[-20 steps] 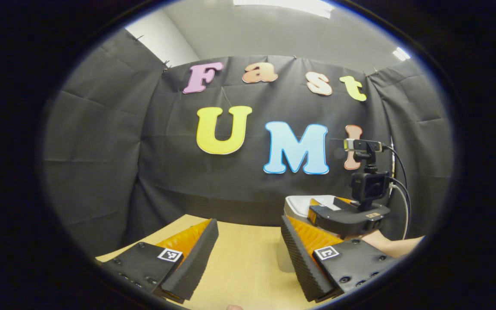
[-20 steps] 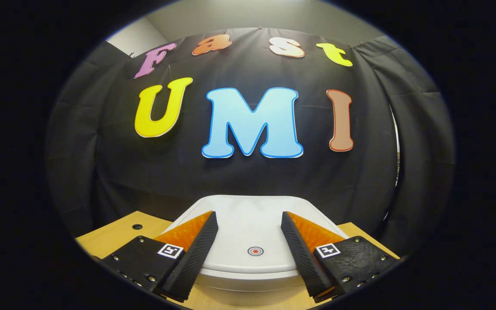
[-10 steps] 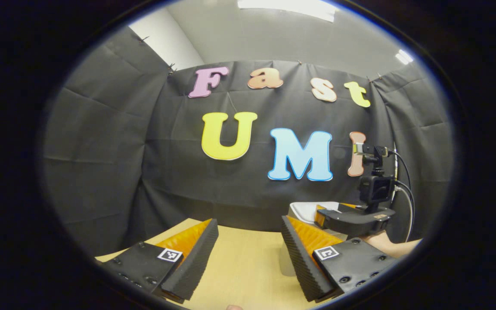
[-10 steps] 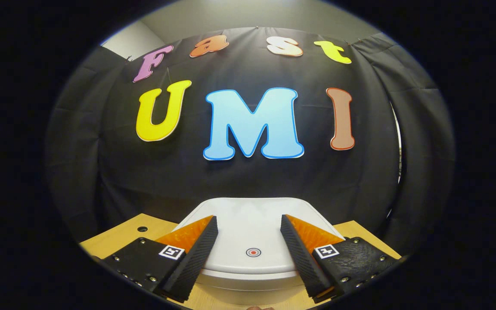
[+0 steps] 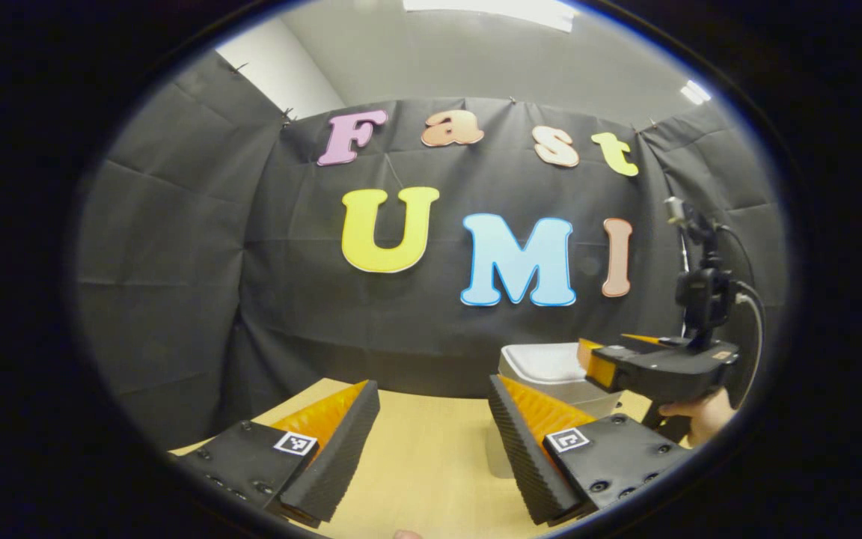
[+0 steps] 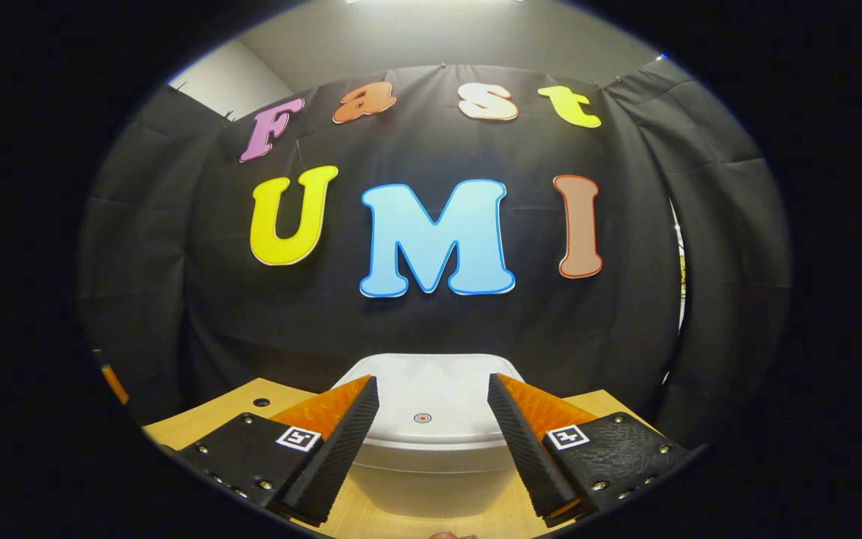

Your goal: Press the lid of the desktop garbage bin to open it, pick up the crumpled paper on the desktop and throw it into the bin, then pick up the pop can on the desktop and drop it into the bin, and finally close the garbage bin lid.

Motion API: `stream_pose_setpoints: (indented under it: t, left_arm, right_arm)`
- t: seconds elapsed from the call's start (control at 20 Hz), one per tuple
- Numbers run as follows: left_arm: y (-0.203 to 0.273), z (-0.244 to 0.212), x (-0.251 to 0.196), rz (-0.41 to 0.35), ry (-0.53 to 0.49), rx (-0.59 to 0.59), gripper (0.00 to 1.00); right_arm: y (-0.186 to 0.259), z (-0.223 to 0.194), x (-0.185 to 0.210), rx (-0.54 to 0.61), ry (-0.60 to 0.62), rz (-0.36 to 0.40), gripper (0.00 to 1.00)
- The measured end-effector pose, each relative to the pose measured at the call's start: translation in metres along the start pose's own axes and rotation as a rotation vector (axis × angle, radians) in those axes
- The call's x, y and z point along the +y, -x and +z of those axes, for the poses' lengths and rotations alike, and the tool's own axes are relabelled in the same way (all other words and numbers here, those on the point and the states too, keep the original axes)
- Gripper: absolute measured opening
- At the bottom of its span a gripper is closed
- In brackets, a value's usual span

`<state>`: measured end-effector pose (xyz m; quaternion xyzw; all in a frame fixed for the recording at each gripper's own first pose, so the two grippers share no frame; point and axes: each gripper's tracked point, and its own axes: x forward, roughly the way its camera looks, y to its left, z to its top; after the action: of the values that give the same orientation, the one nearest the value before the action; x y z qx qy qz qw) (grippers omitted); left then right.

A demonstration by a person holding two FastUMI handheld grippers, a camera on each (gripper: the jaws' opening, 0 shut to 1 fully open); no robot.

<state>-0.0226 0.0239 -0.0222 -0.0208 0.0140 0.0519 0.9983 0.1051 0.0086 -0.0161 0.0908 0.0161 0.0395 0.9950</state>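
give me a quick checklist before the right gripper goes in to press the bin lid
1. Lid shut and ready to press: ok.
2. Red button mark in sight between the fingers: ok.
3. Right gripper open, holding nothing: ok.
4. Right gripper touching the lid: not ok, it sits back from the garbage bin.
5. Left gripper open, off to the side: ok.
6. Crumpled paper and pop can located: cannot tell.
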Motion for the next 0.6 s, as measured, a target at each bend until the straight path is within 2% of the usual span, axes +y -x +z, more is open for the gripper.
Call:
stream_pose_setpoints:
  t: [0.25,0.45,0.6]
  left_arm:
    - [-0.008,-0.002,-0.021,-0.020,-0.001,-0.008,0.96]
    - [-0.006,-0.003,-0.041,-0.031,0.012,-0.031,0.96]
    - [-0.003,-0.004,-0.053,-0.041,0.017,-0.059,0.96]
  right_arm:
    - [0.057,0.033,-0.014,-0.082,0.011,0.005,0.94]
    - [0.088,0.033,-0.019,-0.073,-0.035,0.048,0.94]
    - [0.102,0.032,-0.033,-0.079,-0.028,0.027,0.94]
